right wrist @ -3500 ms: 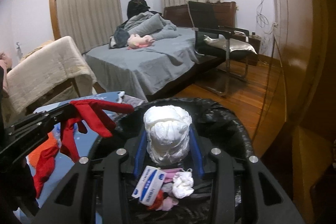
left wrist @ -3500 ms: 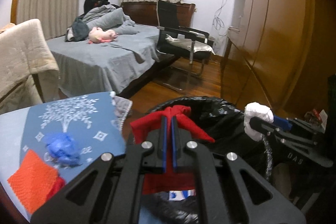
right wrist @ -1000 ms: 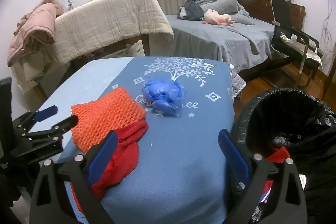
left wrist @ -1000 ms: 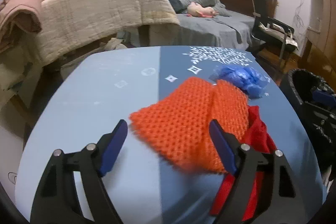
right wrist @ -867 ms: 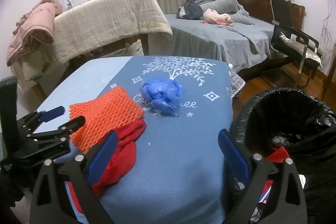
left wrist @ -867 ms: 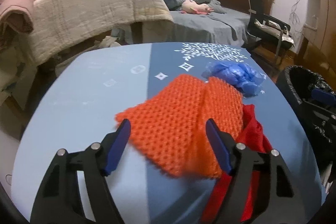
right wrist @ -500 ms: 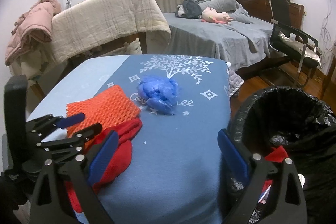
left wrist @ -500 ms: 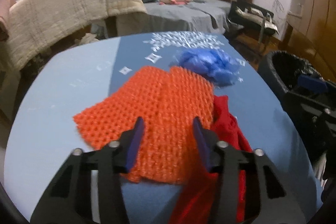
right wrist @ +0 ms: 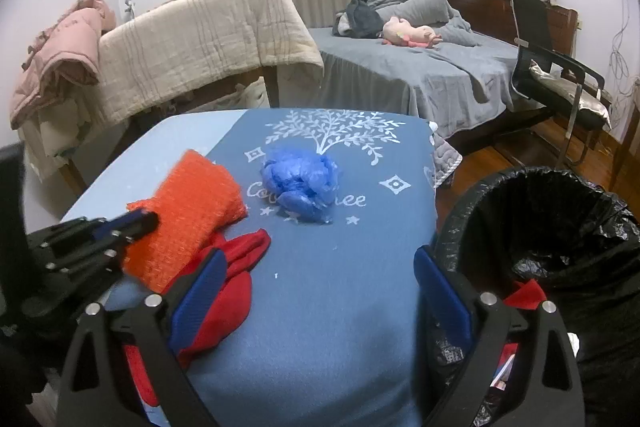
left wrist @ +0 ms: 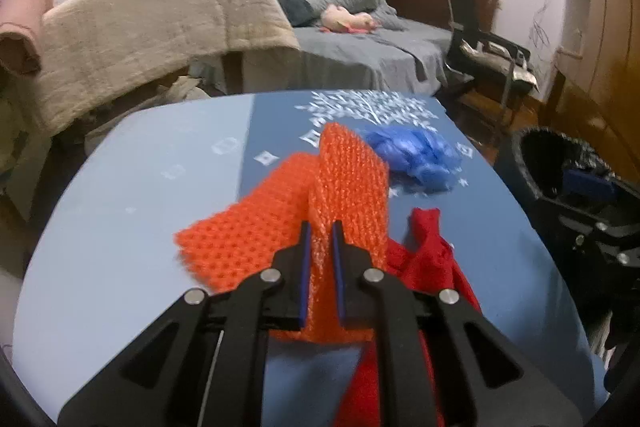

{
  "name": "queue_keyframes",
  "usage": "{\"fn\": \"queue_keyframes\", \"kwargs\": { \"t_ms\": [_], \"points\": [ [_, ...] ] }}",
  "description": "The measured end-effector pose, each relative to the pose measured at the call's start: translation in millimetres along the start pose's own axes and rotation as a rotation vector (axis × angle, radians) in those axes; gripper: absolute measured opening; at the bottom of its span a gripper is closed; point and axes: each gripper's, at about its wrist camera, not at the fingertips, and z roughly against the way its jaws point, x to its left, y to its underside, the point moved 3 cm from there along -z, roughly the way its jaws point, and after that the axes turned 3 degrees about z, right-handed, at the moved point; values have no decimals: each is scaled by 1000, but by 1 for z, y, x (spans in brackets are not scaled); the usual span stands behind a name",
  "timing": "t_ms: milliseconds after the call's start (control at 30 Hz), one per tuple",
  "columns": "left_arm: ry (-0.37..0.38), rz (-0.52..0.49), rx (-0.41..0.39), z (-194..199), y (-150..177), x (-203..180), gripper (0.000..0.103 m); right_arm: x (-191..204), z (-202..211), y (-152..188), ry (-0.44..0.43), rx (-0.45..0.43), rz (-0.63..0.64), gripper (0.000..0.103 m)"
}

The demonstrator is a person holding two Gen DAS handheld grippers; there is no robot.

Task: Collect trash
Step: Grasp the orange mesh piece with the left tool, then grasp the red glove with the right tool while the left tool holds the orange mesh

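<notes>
Only the left wrist view shows the left gripper [left wrist: 319,227] head-on: its jaws are closing, blue pads pinching a raised fold of the orange mesh foam sheet [left wrist: 320,187], which bunches up off the blue printed tablecloth [left wrist: 140,207]. The right wrist view shows that grip from the side and looks down into the black-lined trash bin [right wrist: 560,219] beside the table, where a red scrap and some printed packaging lie; the left view catches just the bin's rim. The right gripper [right wrist: 316,287] hangs wide open over the cloth, holding nothing. A crumpled blue plastic bag [right wrist: 300,183] and a red fabric piece [right wrist: 236,275] lie near the mesh.
</notes>
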Motion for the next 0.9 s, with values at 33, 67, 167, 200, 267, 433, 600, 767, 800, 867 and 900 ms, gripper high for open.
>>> {"fn": "queue_keyframes", "kwargs": {
  "t_ms": [33, 67, 167, 200, 267, 433, 600, 767, 800, 867, 900],
  "points": [
    [-10, 4, -7, 3, -1, 3, 9, 0, 0, 0, -1, 0, 0, 93],
    [-21, 10, -12, 7, -2, 7, 9, 0, 0, 0, -1, 0, 0, 93],
    [-49, 35, -16, 15, -1, 22, 9, 3, 0, -1, -6, 2, 3, 92],
    [-55, 42, -10, 17, -1, 27, 9, 5, -1, -1, -9, 2, 6, 92],
    [-65, 54, 4, 19, 3, 34, 9, 9, -2, -1, -16, 6, 8, 92],
    [-85, 64, 29, 24, 14, 49, 9, 27, -9, 5, -48, 26, 16, 92],
    [-87, 66, 44, 25, 23, 55, 9, 50, -22, 12, -76, 54, 41, 92],
    [-85, 67, 48, 25, 25, 57, 9, 63, -42, 23, -95, 109, 46, 81],
    [-85, 67, 48, 25, 25, 57, 9, 64, -46, 25, -99, 125, 46, 76],
    [-84, 68, 49, 25, 25, 58, 9, 67, -53, 29, -113, 154, 46, 61],
    [-85, 68, 50, 25, 26, 58, 9, 69, -56, 31, -121, 170, 47, 56]
  ]
}}
